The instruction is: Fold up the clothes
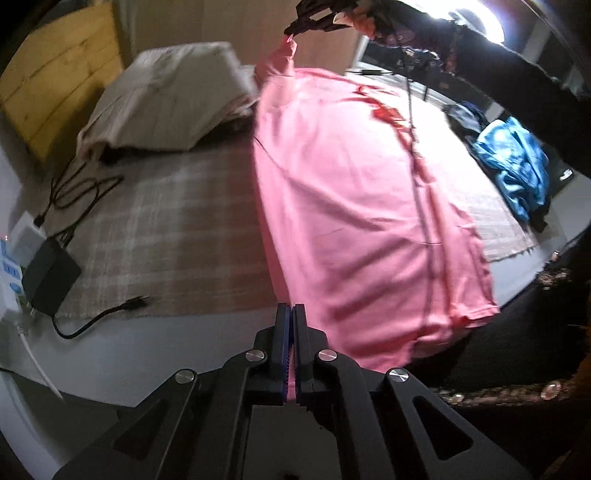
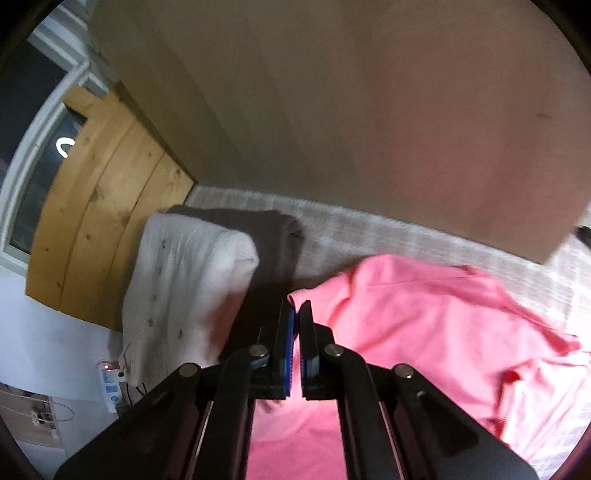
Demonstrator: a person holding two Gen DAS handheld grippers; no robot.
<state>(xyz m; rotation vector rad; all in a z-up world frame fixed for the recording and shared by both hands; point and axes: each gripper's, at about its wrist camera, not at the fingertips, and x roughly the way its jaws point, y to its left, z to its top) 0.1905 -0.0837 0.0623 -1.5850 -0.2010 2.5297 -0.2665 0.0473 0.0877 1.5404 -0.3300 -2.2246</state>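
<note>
Left wrist view: I hold both grippers, left and right, angled down, fingers pinching the soft pink shirt above the bed.

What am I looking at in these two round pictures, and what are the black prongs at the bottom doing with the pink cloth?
Each picture comes from a fisheye camera on a hand-held two-finger gripper. In the left view, the left gripper is shut on an edge of the pink garment, which lies spread over a checked bed cover. Far off, the right gripper pinches another corner and lifts it. The right view shows that same right gripper up close. A folded white blanket lies beside the garment.
</note>
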